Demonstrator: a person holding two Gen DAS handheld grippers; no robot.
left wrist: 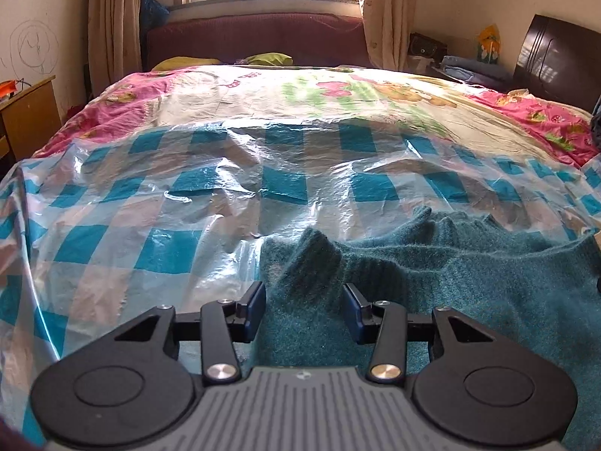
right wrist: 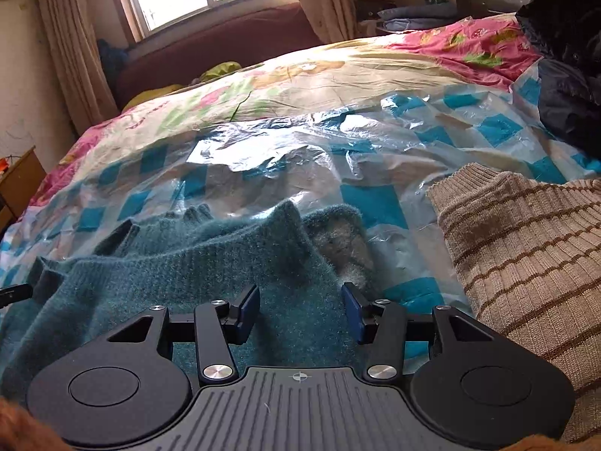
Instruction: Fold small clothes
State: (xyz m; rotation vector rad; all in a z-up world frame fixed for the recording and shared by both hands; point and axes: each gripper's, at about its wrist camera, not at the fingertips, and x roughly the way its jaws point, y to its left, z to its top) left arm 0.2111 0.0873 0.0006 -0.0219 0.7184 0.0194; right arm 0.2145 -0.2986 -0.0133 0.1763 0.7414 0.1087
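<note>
Counting first: you have two knits on the bed (left wrist: 338,86), plus one dark heap.
Sweaters: one teal sweater (left wrist: 469,282), one beige striped sweater (right wrist: 526,248).
Teal sweater: it lies rumpled at the near edge of the bed on the checked plastic sheet (left wrist: 169,203), with a raised fold of knit ahead of each gripper.
Striped sweater: it lies just beside the teal one, on its right in the right wrist view, also on the sheet.
Dark heap: one pile of dark clothing (right wrist: 563,75) sits at the far right of the bed, well apart from the teal sweater.
Left gripper (left wrist: 305,293): your jaws stand apart over the left part of the teal sweater; a ridge of knit rises between them, and the pads do not press on it.
Right gripper (right wrist: 301,297): jaws apart as well, over the sweater's right part, nothing clamped.
Pose: both your grippers point forward and down at the bed, fingers roughly level side by side.
</note>
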